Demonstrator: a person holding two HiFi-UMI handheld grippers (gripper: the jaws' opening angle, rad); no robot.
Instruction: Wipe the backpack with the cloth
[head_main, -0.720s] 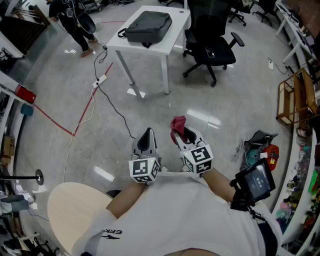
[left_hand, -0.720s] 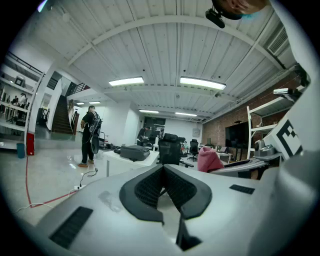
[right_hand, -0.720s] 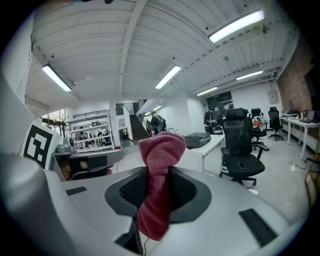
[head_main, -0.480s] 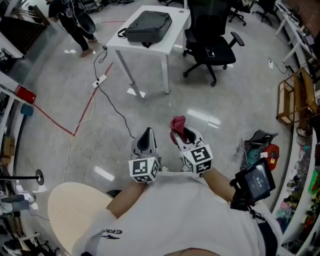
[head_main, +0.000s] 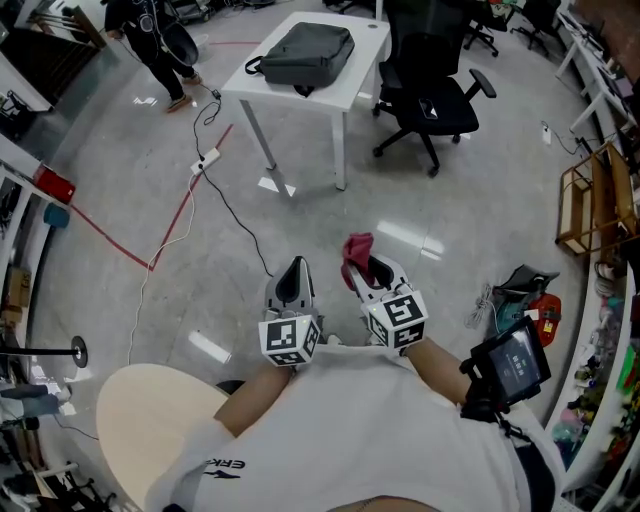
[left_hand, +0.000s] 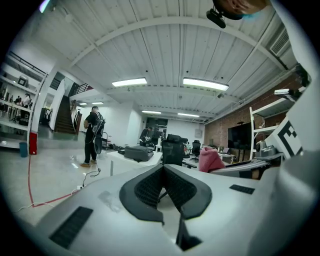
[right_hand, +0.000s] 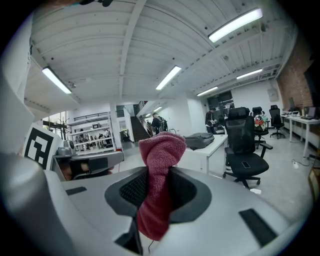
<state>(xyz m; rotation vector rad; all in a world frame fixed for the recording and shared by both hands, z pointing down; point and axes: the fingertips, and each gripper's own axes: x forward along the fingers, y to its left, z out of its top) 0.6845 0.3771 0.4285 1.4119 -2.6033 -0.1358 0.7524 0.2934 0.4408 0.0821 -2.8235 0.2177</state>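
You are holding your right gripper (head_main: 368, 272) clamped on a dark pink terry cloth (head_main: 355, 248), which is bunching above the jaws and hanging down between them. Your left gripper (head_main: 292, 272) is sitting just beside it, jaws together on nothing. The dark grey backpack (head_main: 308, 55) is lying flat on the white table (head_main: 325, 97), far ahead, well apart from both grippers.

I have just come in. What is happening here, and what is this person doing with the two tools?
A person holds a gripper in each hand. The right gripper is shut on a red cloth; the left gripper is shut and holds nothing. The dark backpack lies on a white table some way ahead, beside a black office chair. Wiping has not begun: the cloth is far from the backpack.
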